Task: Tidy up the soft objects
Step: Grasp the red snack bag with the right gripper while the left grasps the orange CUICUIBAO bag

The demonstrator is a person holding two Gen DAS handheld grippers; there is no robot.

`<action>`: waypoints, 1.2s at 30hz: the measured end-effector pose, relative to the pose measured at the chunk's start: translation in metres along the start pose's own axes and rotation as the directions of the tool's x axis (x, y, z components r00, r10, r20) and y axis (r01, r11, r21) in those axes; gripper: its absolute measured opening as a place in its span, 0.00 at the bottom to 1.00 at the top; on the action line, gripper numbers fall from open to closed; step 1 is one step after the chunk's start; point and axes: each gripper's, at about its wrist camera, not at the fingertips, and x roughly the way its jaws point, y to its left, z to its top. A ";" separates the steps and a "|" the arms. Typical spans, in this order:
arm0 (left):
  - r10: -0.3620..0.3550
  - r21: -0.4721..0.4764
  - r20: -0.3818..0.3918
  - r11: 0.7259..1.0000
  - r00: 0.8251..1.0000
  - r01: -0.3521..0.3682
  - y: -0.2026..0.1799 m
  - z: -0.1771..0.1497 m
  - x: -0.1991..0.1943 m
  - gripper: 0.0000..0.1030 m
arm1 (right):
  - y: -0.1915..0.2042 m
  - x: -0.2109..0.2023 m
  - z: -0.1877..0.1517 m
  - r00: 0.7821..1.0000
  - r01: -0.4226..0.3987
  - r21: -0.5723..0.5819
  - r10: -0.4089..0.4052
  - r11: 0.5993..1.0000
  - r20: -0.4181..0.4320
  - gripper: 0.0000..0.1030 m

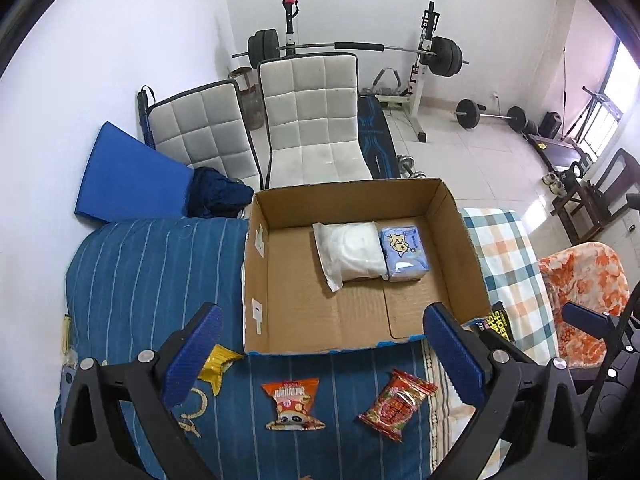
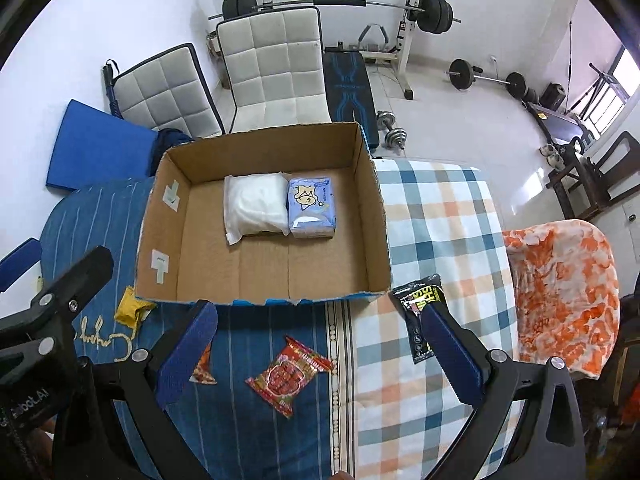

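An open cardboard box (image 1: pixel 452 240) (image 2: pixel 168 216) sits on the bed and holds a white soft pack (image 1: pixel 350 254) (image 2: pixel 254 206) and a blue tissue pack (image 1: pixel 404 254) (image 2: pixel 311 208) side by side. In front of the box lie a red snack pack (image 1: pixel 396 404) (image 2: pixel 290 374), an orange panda snack pack (image 1: pixel 292 402) (image 2: pixel 203 368), a yellow packet (image 1: pixel 218 362) (image 2: pixel 130 310) and a black-yellow packet (image 1: pixel 498 322) (image 2: pixel 420 316). My left gripper (image 1: pixel 320 356) is open and empty above the snack packs. My right gripper (image 2: pixel 320 356) is open and empty above the red pack.
The bed has a blue striped cover (image 1: pixel 152 272) and a checked blanket (image 2: pixel 440 232). An orange flowered blanket (image 2: pixel 560 288) lies at the right. White chairs (image 1: pixel 312 120), a blue mat (image 1: pixel 128 176) and a weight bench with barbells (image 1: pixel 424 52) stand behind.
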 end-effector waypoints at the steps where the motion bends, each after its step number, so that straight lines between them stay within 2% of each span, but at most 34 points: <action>1: -0.004 -0.006 -0.002 1.000 1.000 0.004 0.000 -0.001 -0.003 1.00 | -0.001 -0.004 -0.002 1.000 -0.010 0.003 0.010 1.000 -0.002 1.00; 5: -0.011 -0.047 -0.013 0.999 1.000 0.010 0.005 -0.011 -0.012 1.00 | -0.006 -0.004 -0.011 0.998 -0.055 0.028 0.056 0.998 -0.026 1.00; 8: 0.023 -0.080 -0.042 0.996 0.999 -0.026 0.015 -0.025 -0.009 1.00 | -0.013 0.021 -0.024 0.991 -0.075 0.068 0.082 0.995 -0.107 1.00; 10: 0.056 -0.097 -0.083 0.993 0.995 -0.064 0.025 -0.037 0.003 1.00 | -0.018 0.051 -0.037 0.975 -0.088 0.111 0.108 0.990 -0.193 1.00; 12: 0.081 -0.114 -0.142 0.989 0.987 -0.097 0.037 -0.052 0.021 1.00 | -0.022 0.085 -0.052 0.950 -0.105 0.165 0.148 0.981 -0.275 1.00; 14: 0.076 -0.136 -0.215 0.985 0.974 -0.107 0.050 -0.069 0.043 1.00 | -0.023 0.128 -0.071 0.911 -0.100 0.225 0.180 0.969 -0.370 1.00; 18: 0.065 -0.195 -0.348 0.971 0.935 -0.140 0.077 -0.101 0.086 1.00 | -0.020 0.189 -0.100 0.859 -0.079 0.332 0.232 0.940 -0.456 1.00; 21: 0.043 -0.221 -0.398 0.965 0.917 -0.141 0.089 -0.118 0.108 1.00 | -0.011 0.219 -0.112 0.835 -0.065 0.373 0.255 0.926 -0.487 0.99; 22: 0.037 -0.222 -0.426 0.964 0.904 -0.145 0.092 -0.124 0.119 1.00 | -0.005 0.229 -0.115 0.826 -0.053 0.370 0.249 0.928 -0.505 0.99; 26: 0.001 -0.220 -0.488 0.968 0.873 -0.124 0.093 -0.135 0.151 1.00 | 0.008 0.261 -0.124 0.792 -0.020 0.351 0.229 0.936 -0.566 0.97; 27: -0.015 -0.222 -0.500 0.969 0.866 -0.112 0.092 -0.137 0.159 1.00 | 0.009 0.264 -0.126 0.789 -0.014 0.353 0.227 0.935 -0.571 0.91; 29: -0.048 -0.218 -0.524 0.973 0.850 -0.079 0.089 -0.142 0.178 1.00 | 0.009 0.263 -0.127 0.798 -0.003 0.340 0.207 0.941 -0.566 0.86; 32: -0.074 -0.206 -0.544 0.977 0.836 -0.048 0.081 -0.146 0.198 1.00 | 0.010 0.259 -0.127 0.797 -0.010 0.262 0.166 0.965 -0.580 0.69; 34: -0.089 -0.204 -0.565 0.978 0.820 -0.034 0.075 -0.151 0.212 1.00 | 0.012 0.255 -0.128 0.796 -0.035 0.174 0.133 0.984 -0.591 0.53; 36: -0.106 -0.201 -0.586 0.980 0.803 -0.017 0.068 -0.156 0.225 0.99 | 0.014 0.250 -0.131 0.808 -0.031 0.043 0.050 0.999 -0.587 0.51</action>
